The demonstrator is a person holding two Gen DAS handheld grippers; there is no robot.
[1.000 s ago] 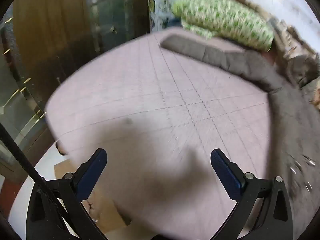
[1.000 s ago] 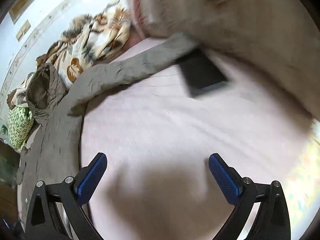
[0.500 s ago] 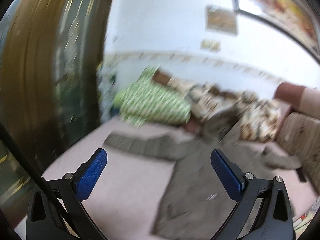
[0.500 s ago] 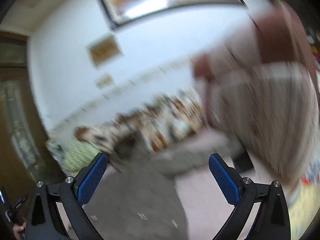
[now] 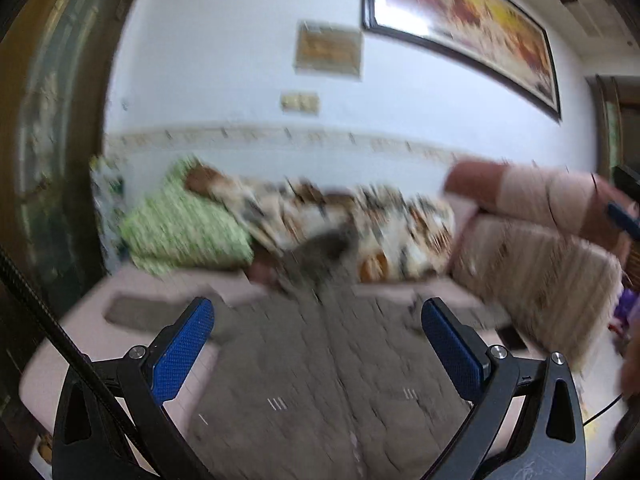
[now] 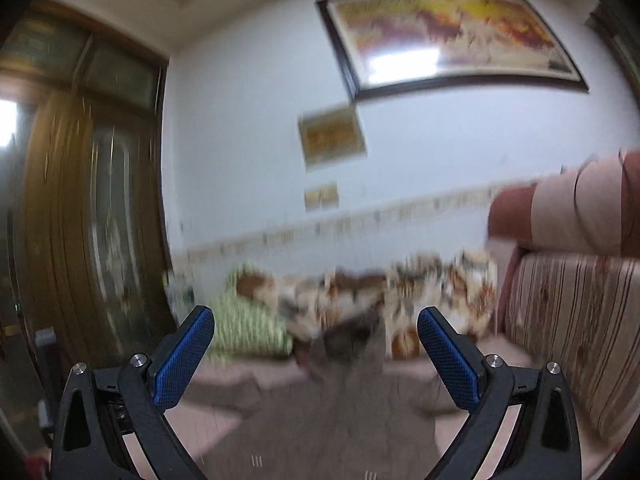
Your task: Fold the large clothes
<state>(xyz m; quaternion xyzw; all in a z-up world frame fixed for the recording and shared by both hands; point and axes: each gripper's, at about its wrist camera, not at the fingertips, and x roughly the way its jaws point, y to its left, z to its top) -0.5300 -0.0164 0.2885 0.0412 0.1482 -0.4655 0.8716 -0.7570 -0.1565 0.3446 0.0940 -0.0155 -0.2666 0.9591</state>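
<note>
Both views have swung up since a second ago, from the pink bed surface to the far wall. Left gripper (image 5: 318,348) and right gripper (image 6: 316,354) each stand wide, blue ribbed pads empty. Between and beyond them the grey-brown quilted coat (image 5: 320,368) lies spread flat on the pink gridded bed (image 5: 80,356), one sleeve stretched left, hood towards the green patterned pillow (image 5: 184,232) and floral blanket (image 5: 360,220). Bare sheet shows left of the coat; the striped sofa back (image 5: 540,280) bounds the right edge. Everything is motion-blurred
</note>
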